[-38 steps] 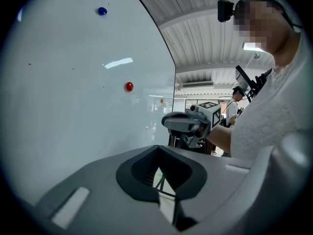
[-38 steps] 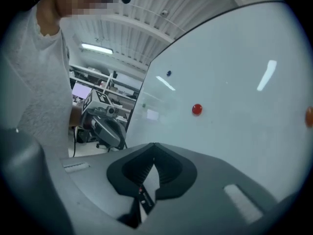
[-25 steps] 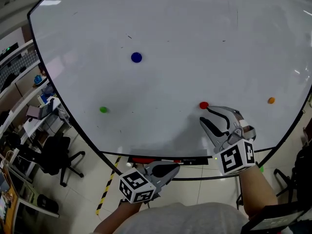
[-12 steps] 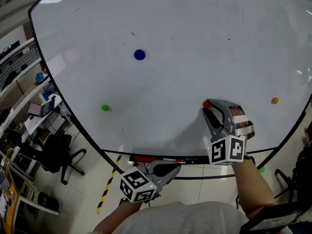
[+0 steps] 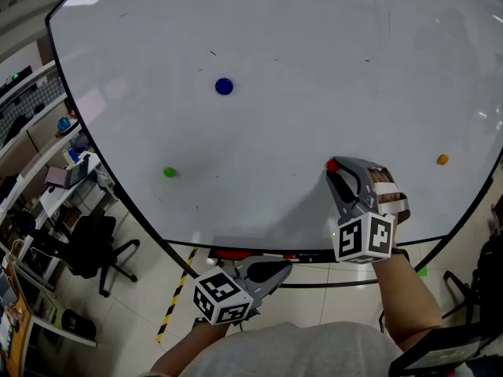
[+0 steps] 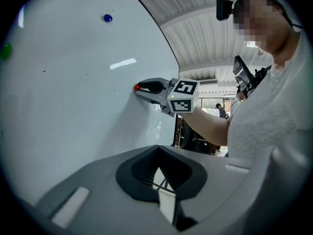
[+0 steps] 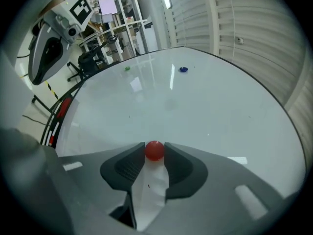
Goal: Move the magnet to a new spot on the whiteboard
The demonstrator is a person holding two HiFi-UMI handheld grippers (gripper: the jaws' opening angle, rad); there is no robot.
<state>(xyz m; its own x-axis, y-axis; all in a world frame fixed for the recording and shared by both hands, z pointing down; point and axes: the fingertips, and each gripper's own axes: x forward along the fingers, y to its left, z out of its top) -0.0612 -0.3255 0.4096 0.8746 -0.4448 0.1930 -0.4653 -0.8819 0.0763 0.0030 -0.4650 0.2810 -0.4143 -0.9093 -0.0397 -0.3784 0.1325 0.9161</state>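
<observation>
Right gripper (image 5: 336, 171) had shifted in against whiteboard (image 5: 299, 69) since second before, jaws just closing. Red magnet (image 7: 155, 150) now pinched between tips, both sides touching. Magnet sat low right on whiteboard, apparently not yet lifted. Left gripper (image 5: 271, 272) hung below whiteboard's bottom edge, jaws together, empty. Blue magnet (image 5: 224, 86), green magnet (image 5: 169, 172) and orange magnet (image 5: 442, 159) sat elsewhere on whiteboard, well apart. Step in hand, by judgement: grasp. Next move called for firm pinch, pull off whiteboard face, carry to bare patch.

— Where's the magnet (image 5: 332, 164) on your whiteboard (image 5: 275, 45)?
— Lower right, between the just-closing jaws of your right claw (image 7: 155, 150). The upper-left magnet (image 5: 224, 86) and lower-left magnet (image 5: 169, 172) lie leftward, the far-right magnet (image 5: 442, 159) beyond; your left claw (image 5: 284, 269) is below the board
</observation>
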